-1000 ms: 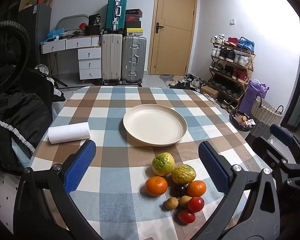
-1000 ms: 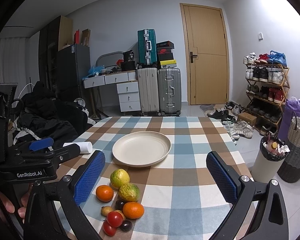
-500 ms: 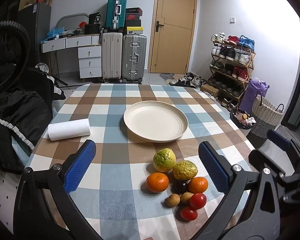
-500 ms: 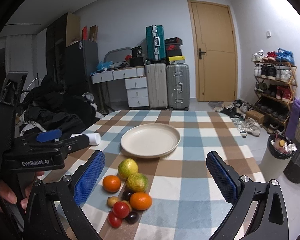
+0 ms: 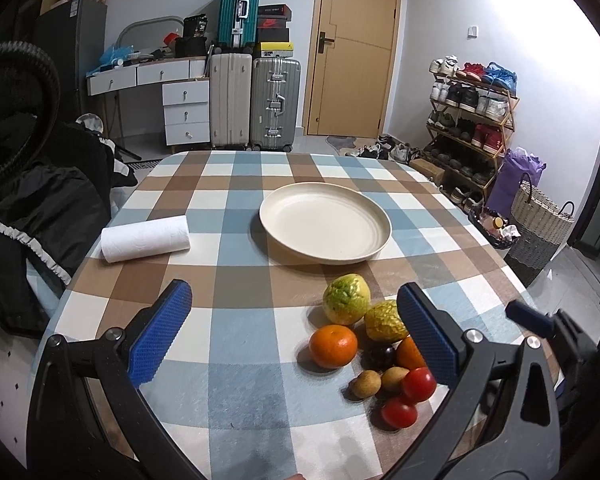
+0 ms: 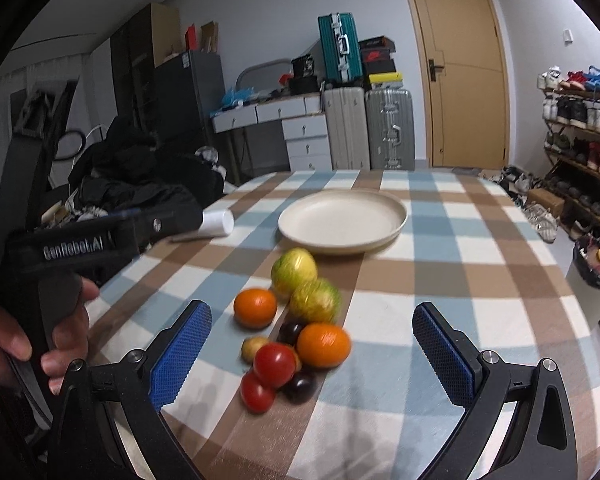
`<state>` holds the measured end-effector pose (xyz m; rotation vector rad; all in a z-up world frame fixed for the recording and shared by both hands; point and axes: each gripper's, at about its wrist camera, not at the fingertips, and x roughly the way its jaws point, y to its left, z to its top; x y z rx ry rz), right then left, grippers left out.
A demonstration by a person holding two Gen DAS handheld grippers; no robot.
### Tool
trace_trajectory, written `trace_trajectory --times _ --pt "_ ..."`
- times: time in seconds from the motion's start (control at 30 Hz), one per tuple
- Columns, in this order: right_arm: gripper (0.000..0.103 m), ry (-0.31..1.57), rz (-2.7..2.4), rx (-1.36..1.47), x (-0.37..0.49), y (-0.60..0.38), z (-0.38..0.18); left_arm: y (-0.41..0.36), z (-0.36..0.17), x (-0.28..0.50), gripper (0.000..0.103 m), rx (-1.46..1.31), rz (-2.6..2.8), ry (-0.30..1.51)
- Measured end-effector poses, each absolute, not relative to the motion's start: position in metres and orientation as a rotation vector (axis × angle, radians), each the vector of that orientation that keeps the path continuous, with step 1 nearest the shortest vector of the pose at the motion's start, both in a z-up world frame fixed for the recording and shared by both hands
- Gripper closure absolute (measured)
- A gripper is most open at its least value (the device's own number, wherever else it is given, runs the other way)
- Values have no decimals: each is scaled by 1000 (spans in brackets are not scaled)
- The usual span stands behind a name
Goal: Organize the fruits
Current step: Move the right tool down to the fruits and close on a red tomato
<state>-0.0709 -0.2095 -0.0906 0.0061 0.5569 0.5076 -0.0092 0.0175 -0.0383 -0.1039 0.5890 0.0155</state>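
Both wrist views look across the table (image 5: pixel 236 240), sharing the plate (image 6: pixel 342 222)

A: What lies on the checked counter (image 5: pixel 236 248)?
B: A white paper roll (image 5: pixel 145 239) at nine o'clock, on its side.
A: And beyond?
B: Suitcases (image 5: pixel 256 104), a wooden door (image 5: pixel 352 48) at twelve; shoe rack (image 5: pixel 472 120) at two.

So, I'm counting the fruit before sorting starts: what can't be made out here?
- Left wrist view: the right-hand orange is half hidden behind the left gripper's pad.
- Right wrist view: the fruit pile is motion-blurred, and the tomatoes cover the small brown fruits, so their count is unclear.
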Motion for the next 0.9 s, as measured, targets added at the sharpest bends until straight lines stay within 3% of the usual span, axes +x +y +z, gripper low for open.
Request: trace_trajectory --times 0.43,0.9 --pt "2 623 529 -32 -73 -194 -120 21 -48 -7 0 -100 29 608" --pt "50 676 555 -28 -71 -187 -130 24 -58 -7 1 -95 30 615"
